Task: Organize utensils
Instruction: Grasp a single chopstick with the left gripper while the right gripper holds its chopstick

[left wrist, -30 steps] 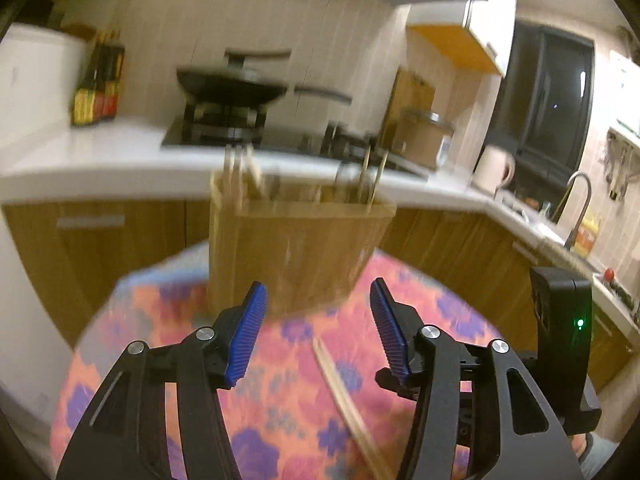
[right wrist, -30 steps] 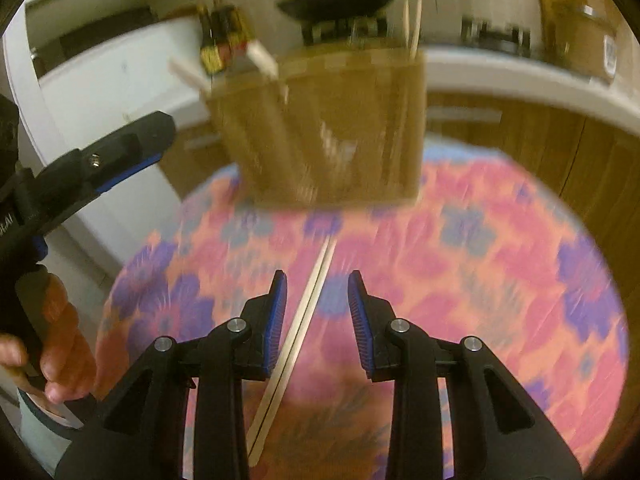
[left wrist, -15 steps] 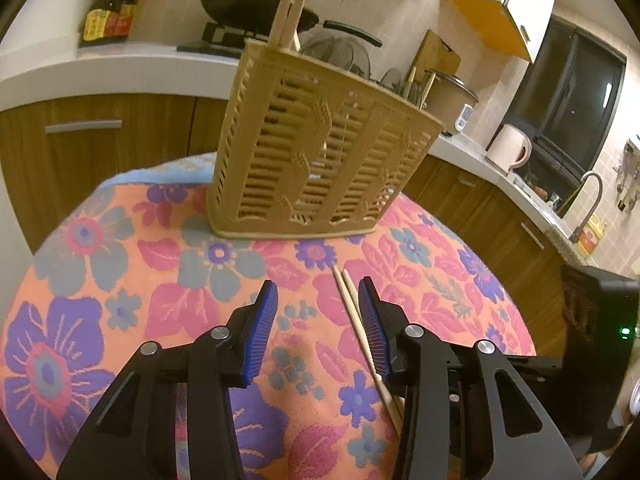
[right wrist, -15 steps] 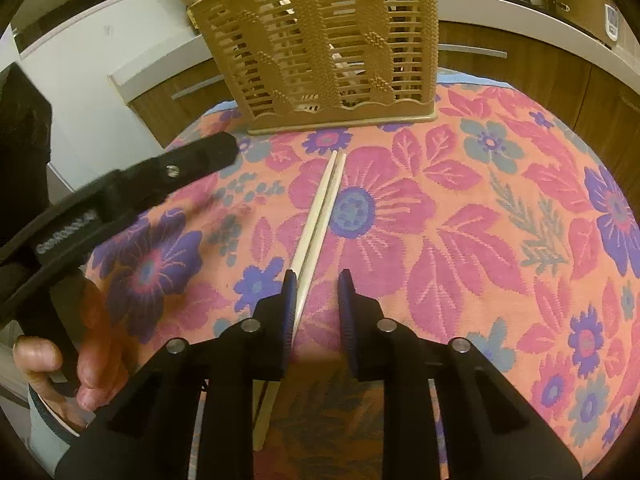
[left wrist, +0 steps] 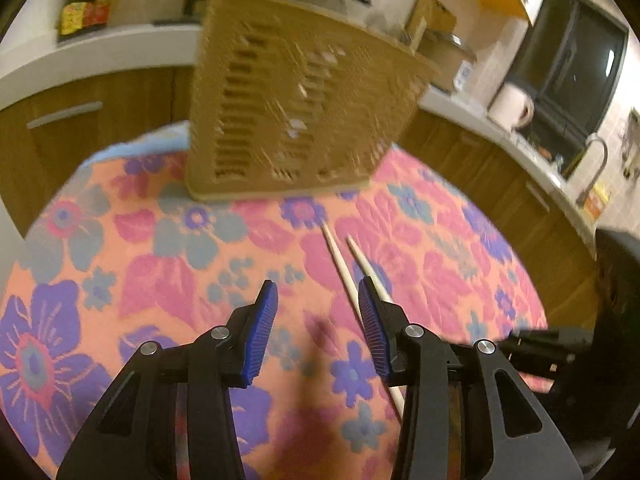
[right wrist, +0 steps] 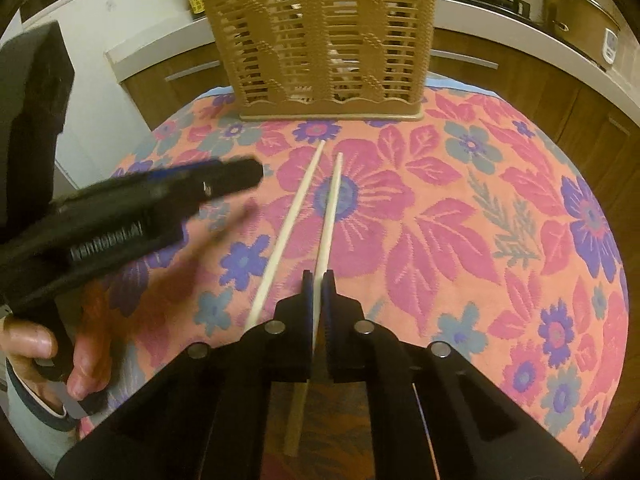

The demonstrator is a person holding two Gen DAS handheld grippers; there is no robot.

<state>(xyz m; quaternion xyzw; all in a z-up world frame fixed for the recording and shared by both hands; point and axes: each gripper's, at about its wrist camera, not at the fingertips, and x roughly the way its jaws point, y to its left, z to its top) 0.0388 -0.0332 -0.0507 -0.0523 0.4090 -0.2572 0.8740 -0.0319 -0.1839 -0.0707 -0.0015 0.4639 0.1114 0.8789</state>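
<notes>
Blue-padded fingers of the right gripper (right wrist: 318,280) clamp one pale chopstick (right wrist: 331,208) over the floral tablecloth (right wrist: 480,208); a second chopstick (right wrist: 286,236) lies just beside it. Nearby, the left gripper (left wrist: 318,316) hovers with jaws apart before the tan utensil basket (right wrist: 324,40).

The right gripper (right wrist: 318,280) has its blue pads pinched nearly together on a chopstick (right wrist: 330,208), while the left gripper (left wrist: 318,300), held by a bare hand (right wrist: 44,356) off to its left, has its jaws spread apart with nothing between them.
</notes>
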